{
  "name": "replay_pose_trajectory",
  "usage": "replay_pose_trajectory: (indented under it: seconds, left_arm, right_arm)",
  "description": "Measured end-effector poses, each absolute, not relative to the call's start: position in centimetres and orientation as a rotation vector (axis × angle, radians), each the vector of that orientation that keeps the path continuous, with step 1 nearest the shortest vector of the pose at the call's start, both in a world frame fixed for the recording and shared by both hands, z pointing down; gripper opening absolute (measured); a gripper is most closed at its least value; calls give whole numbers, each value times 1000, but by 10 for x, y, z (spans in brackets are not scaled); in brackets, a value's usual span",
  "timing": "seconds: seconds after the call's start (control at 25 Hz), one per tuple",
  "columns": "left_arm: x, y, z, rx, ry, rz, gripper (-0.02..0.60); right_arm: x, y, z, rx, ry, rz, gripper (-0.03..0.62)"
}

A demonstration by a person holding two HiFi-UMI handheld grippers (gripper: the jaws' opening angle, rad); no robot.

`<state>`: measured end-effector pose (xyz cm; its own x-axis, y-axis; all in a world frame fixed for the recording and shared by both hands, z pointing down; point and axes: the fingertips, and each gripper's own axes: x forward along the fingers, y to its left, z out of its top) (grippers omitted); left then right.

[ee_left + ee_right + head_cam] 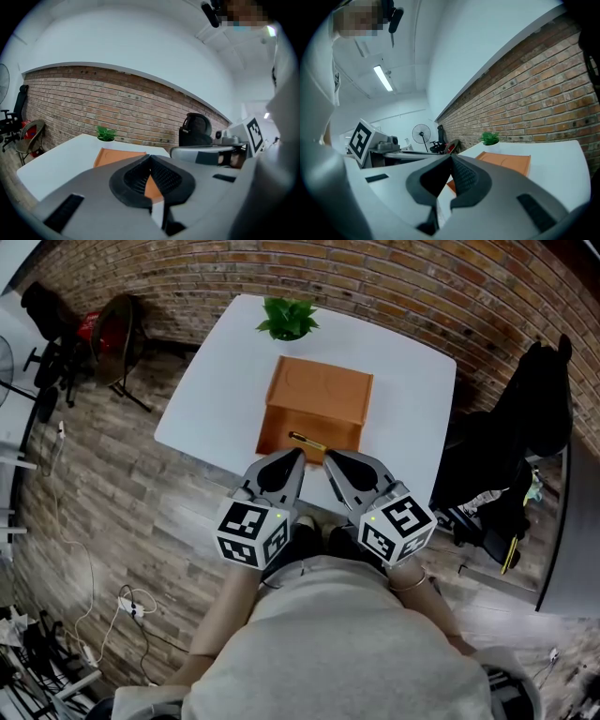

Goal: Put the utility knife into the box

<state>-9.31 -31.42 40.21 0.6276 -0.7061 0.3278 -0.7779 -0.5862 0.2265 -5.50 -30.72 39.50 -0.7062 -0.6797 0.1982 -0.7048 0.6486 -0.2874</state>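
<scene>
The left gripper (296, 457) and right gripper (330, 459) hang side by side at the table's (216, 399) near edge, each with its jaws pressed together on nothing. Just past their tips, the knife (307, 441) lies against the box's (319, 390) near side. A plant (288, 317) stands beyond.

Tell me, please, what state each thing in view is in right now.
left gripper: shut, empty.
right gripper: shut, empty.
utility knife: lying against the box's near side, not gripped.
box: upright on the table, top looks closed.
plant: upright at the table's far edge.
</scene>
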Motion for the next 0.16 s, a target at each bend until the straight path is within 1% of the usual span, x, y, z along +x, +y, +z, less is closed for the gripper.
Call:
replay_pose_trajectory:
  seconds: [0.16]
  left_arm:
    - [-96, -312, 405, 2491, -1191, 292, 6]
  right_arm:
    - [-54, -309, 394, 1181, -2791, 532, -2]
